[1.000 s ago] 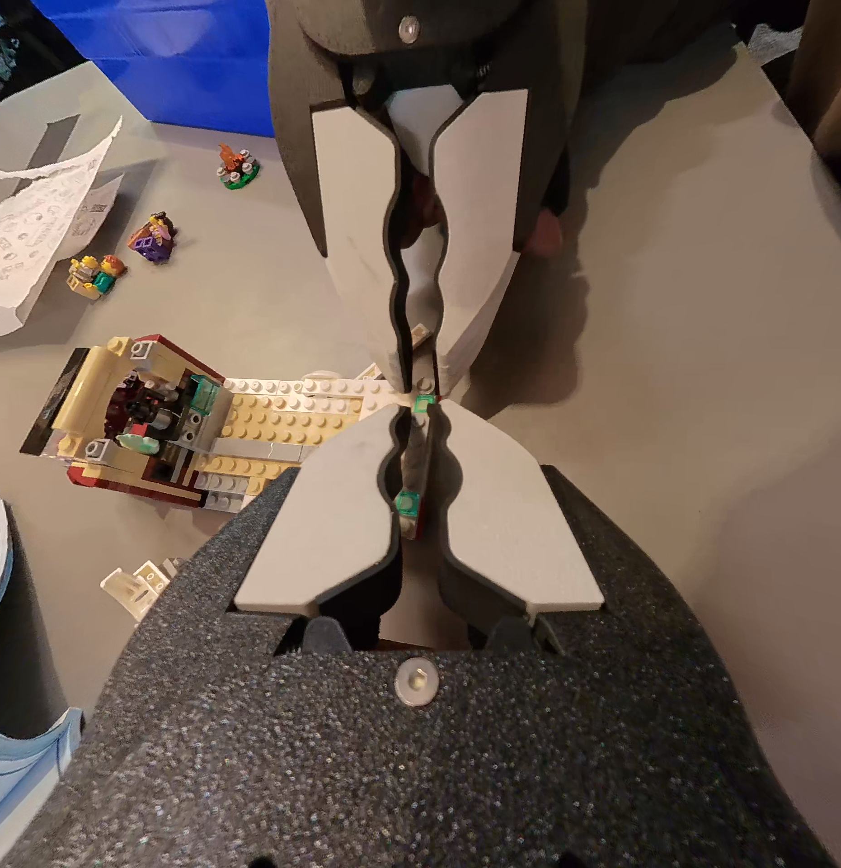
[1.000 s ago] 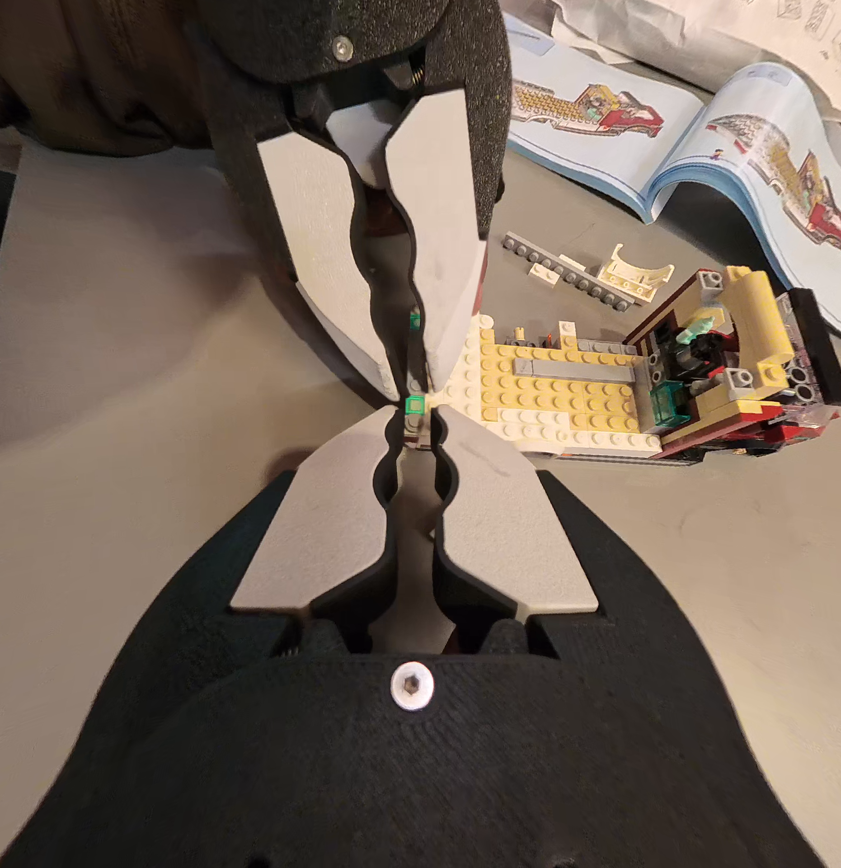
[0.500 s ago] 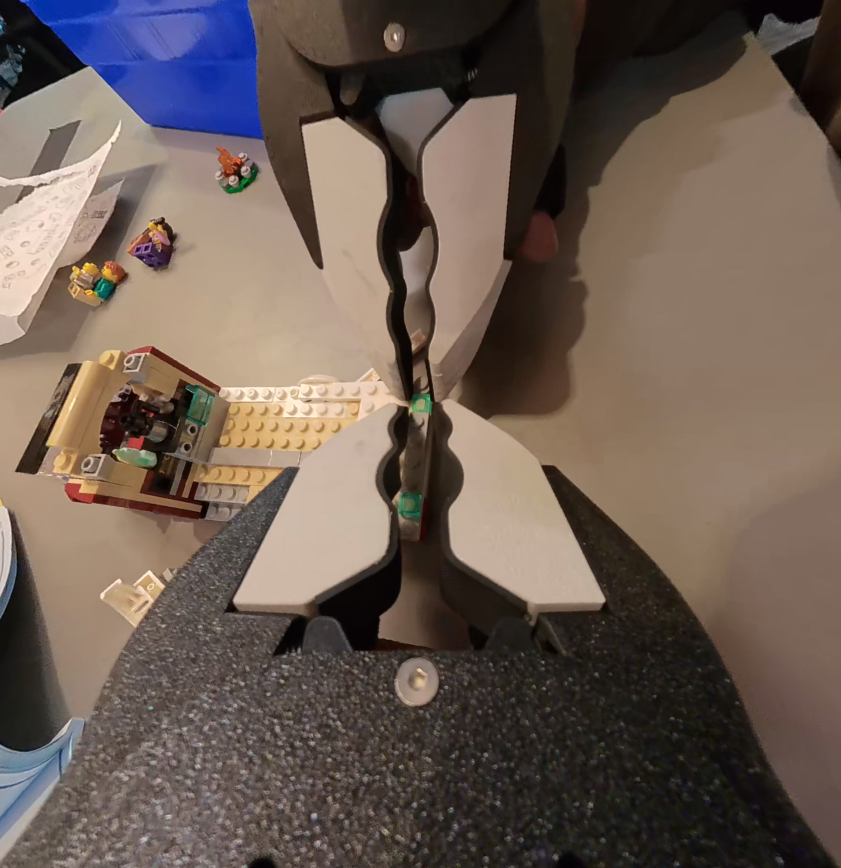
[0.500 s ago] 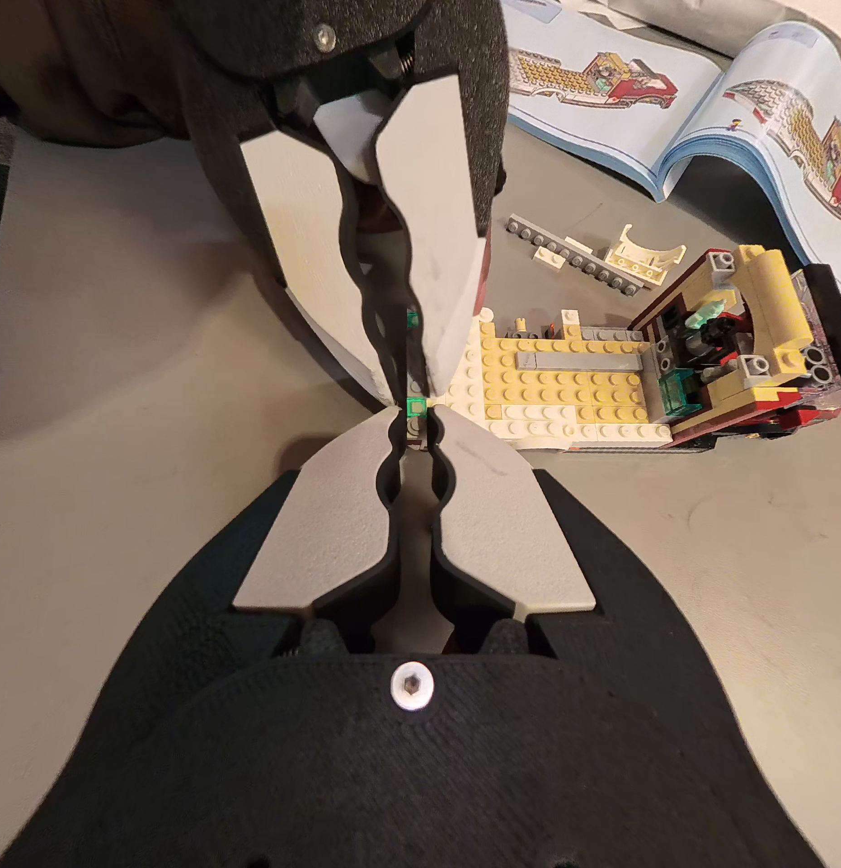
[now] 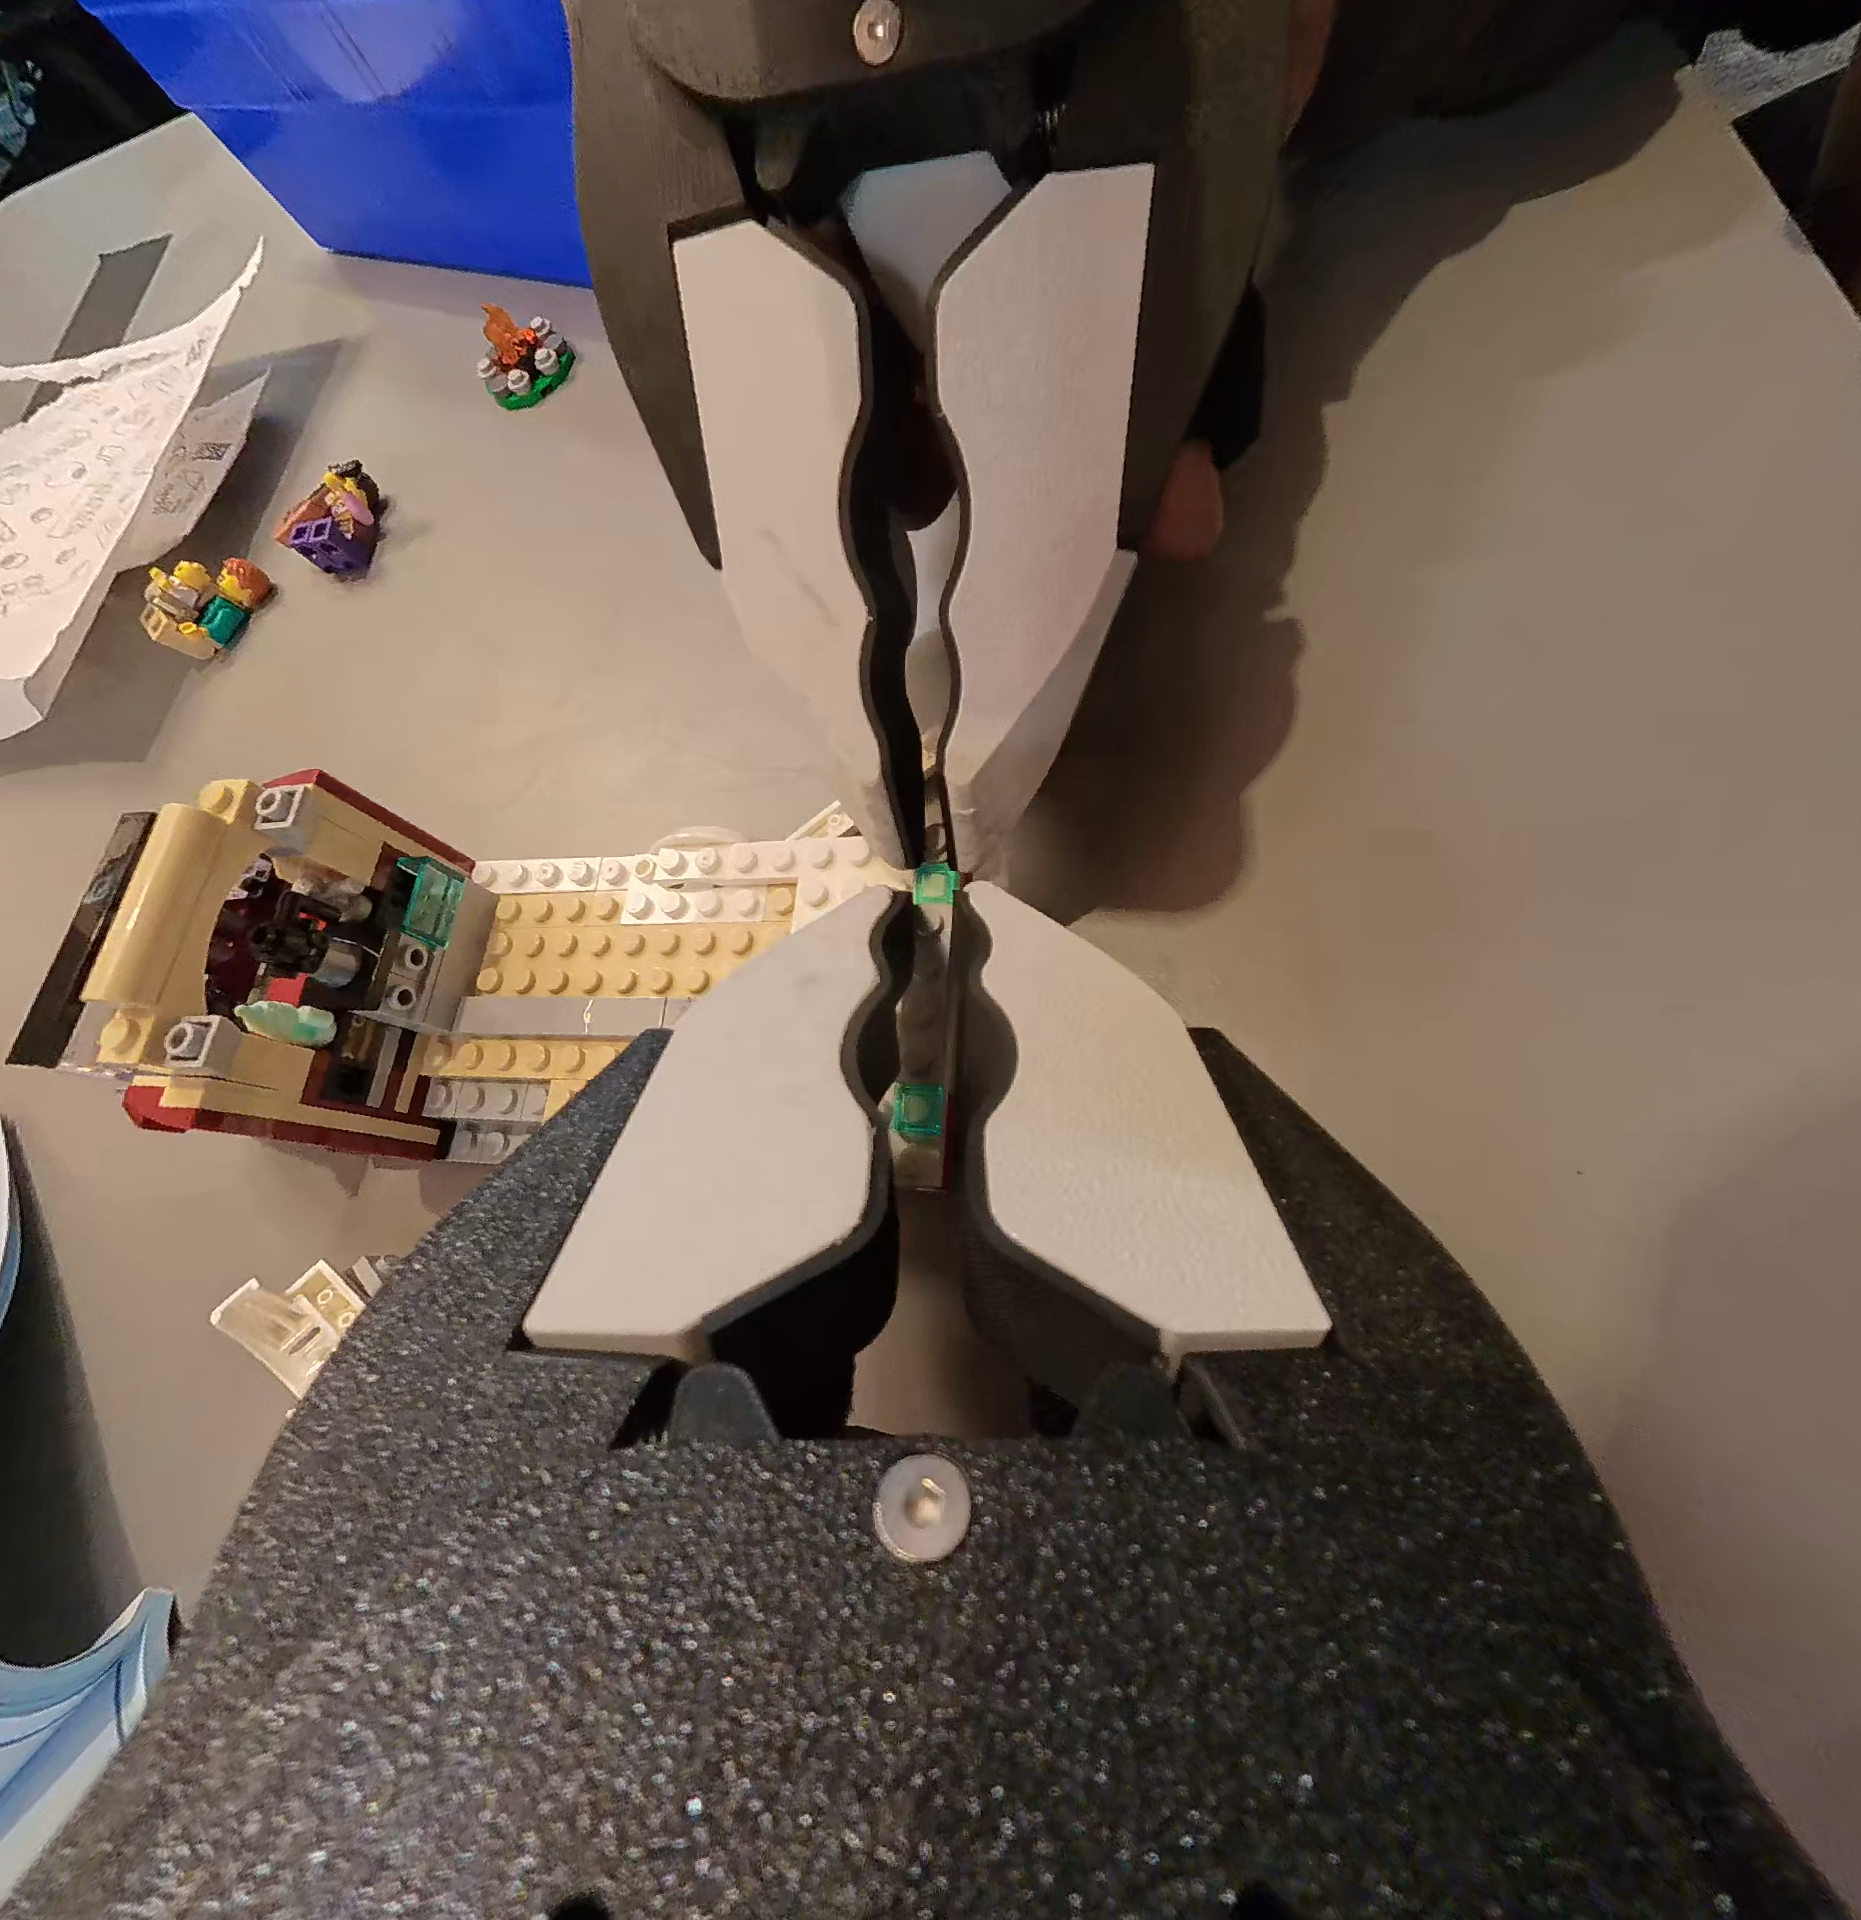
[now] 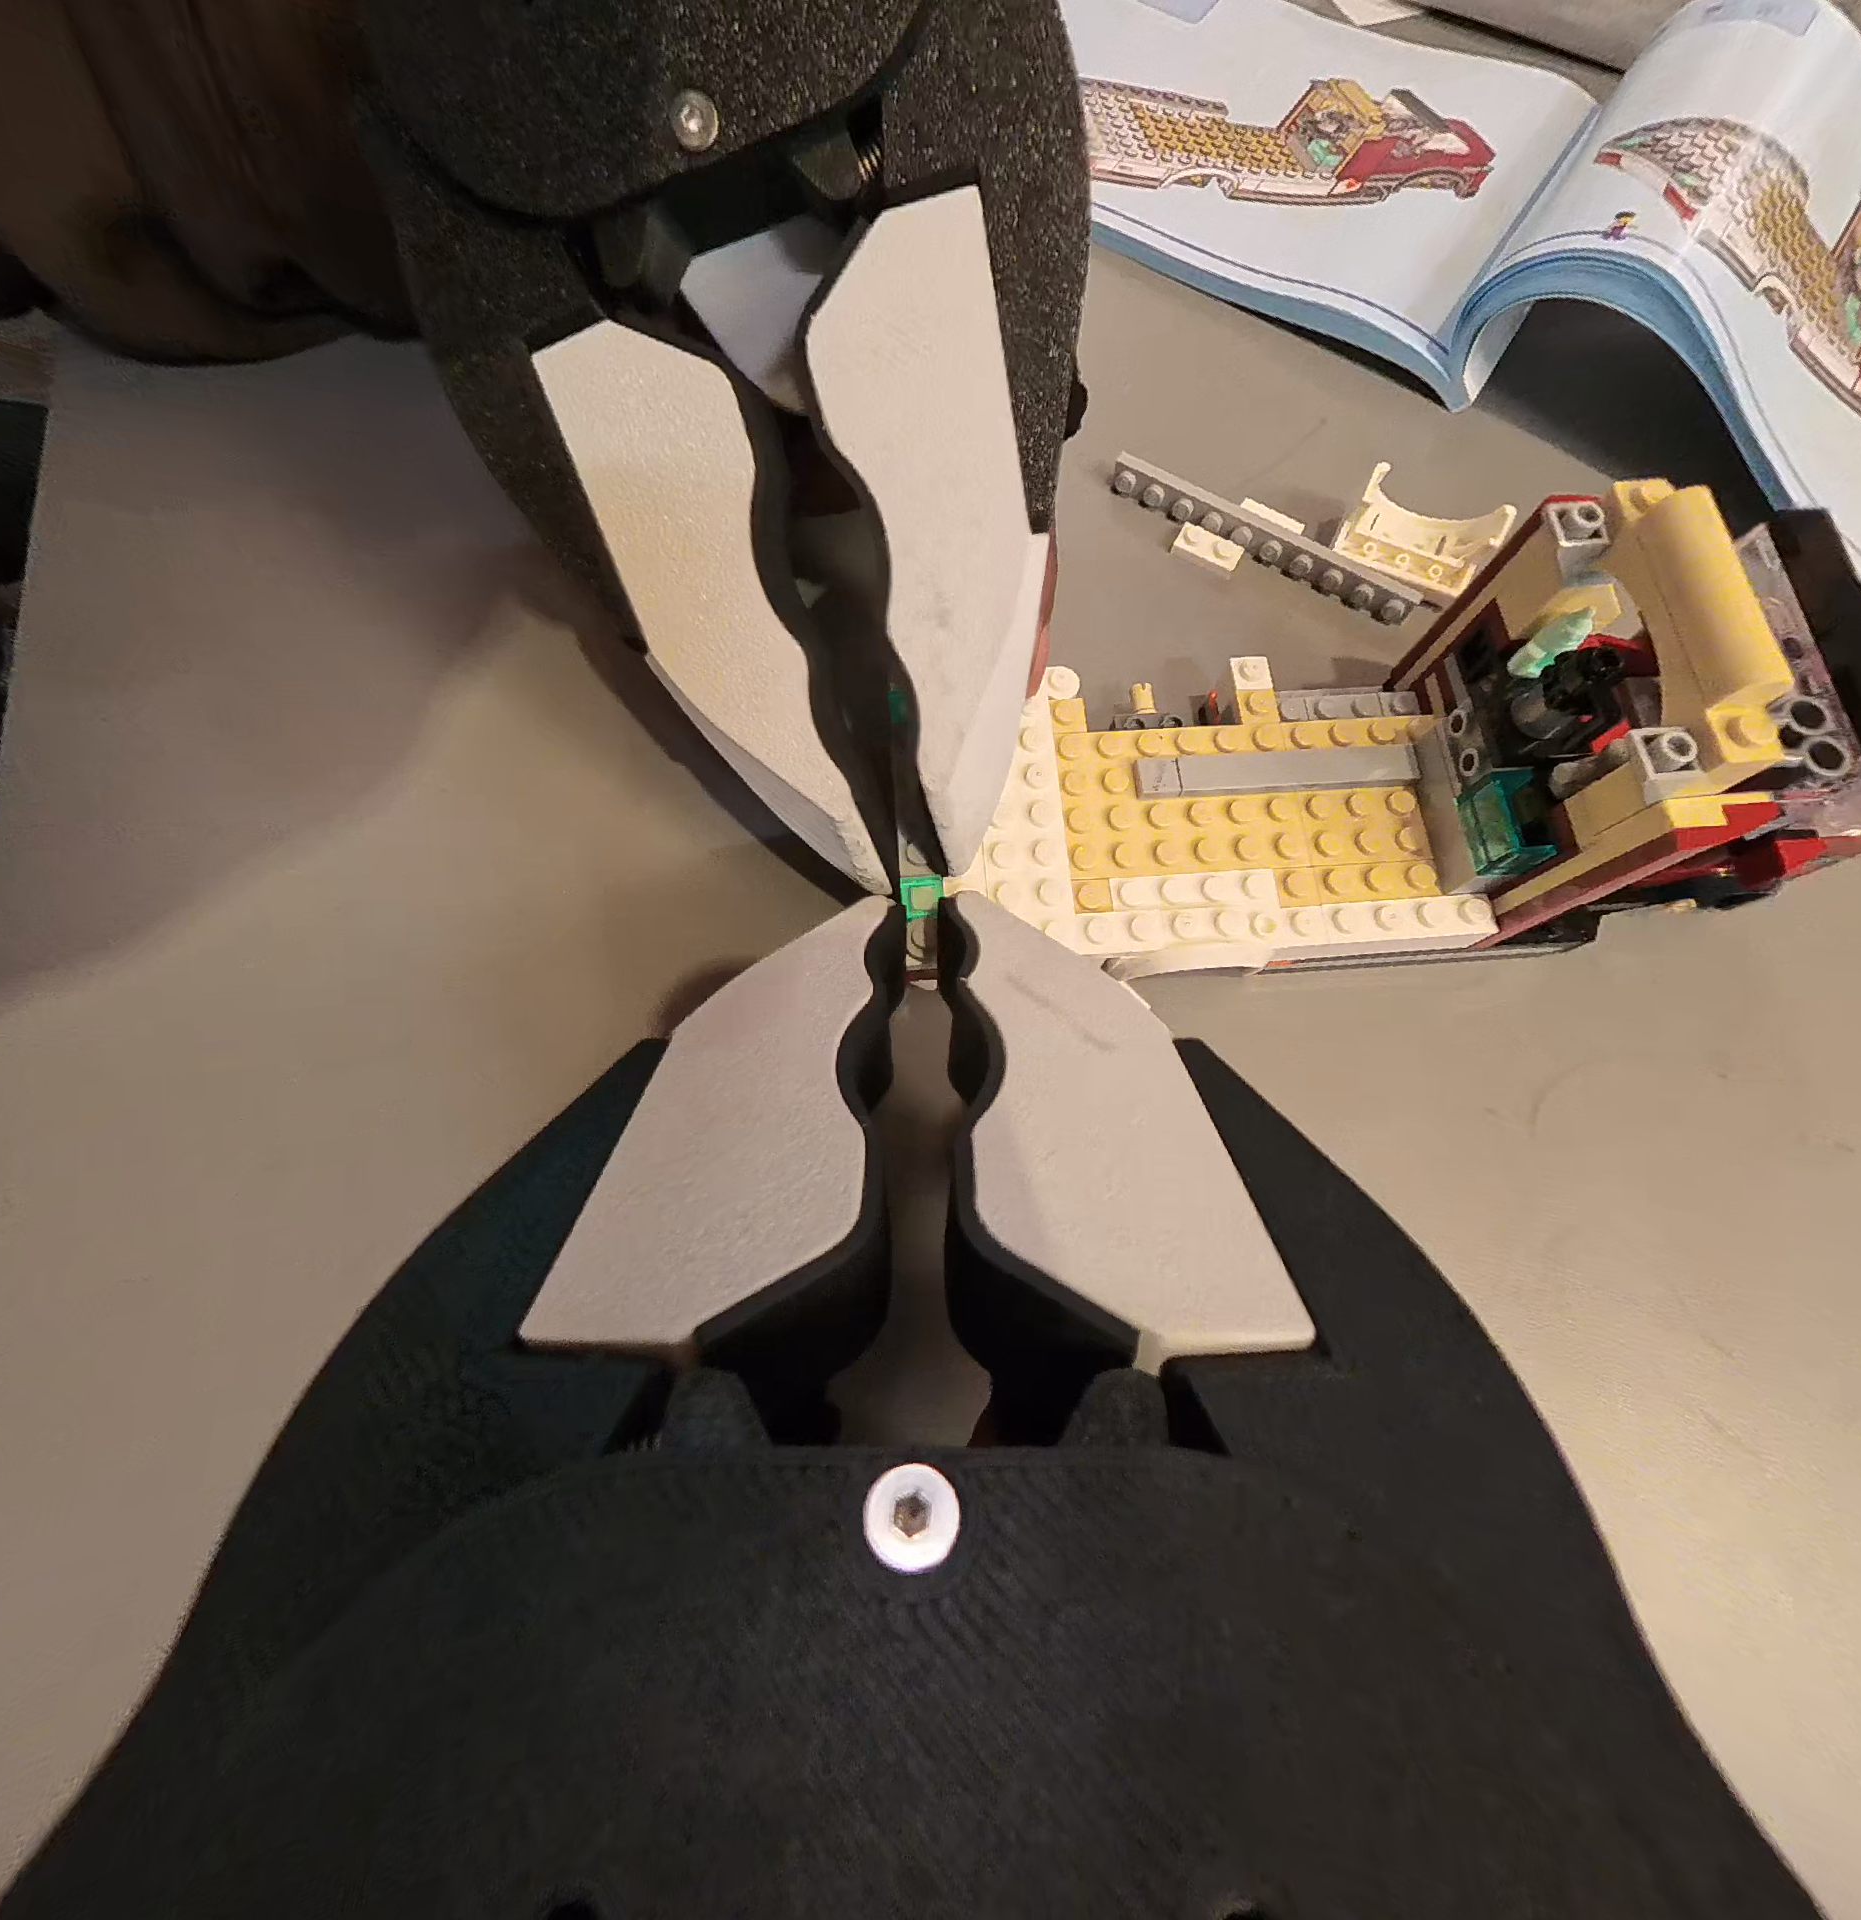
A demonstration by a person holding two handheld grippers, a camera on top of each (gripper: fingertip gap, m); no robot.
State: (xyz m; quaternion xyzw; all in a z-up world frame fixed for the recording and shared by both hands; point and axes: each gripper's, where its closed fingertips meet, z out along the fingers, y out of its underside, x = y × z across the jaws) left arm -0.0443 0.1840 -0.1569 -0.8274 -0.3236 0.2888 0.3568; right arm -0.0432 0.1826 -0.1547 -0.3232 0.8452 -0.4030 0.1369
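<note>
A narrow brick strip (image 5: 924, 1023), grey-studded with a dark red edge and a green translucent tile (image 5: 933, 884) on it, is being clamped from opposite ends by both grippers, just above the desk (image 5: 1477, 831). The left gripper (image 5: 931, 914) is being kept nearly closed, its pads pressed on the strip's sides; a second green tile (image 5: 918, 1103) is being shown deeper between its fingers. The right gripper (image 6: 921, 920) is likewise being kept nearly closed on the strip's other end, its fingertips meeting the left gripper's at the green tile (image 6: 920, 894).

In the left wrist view, a partly built brick model (image 5: 313, 966) with a tan and white studded deck is being seen at 9 o'clock of the strip, touching the tips. Small figures (image 5: 204, 608), a purple piece (image 5: 328, 520) and a campfire piece (image 5: 526, 358) are lying at 10 to 11 o'clock, with torn paper (image 5: 64, 520) and a blue bin (image 5: 386, 114) beyond.

In the right wrist view, loose plates (image 6: 1269, 540) and an open instruction booklet (image 6: 1425, 187) are being seen at 1 to 2 o'clock.
</note>
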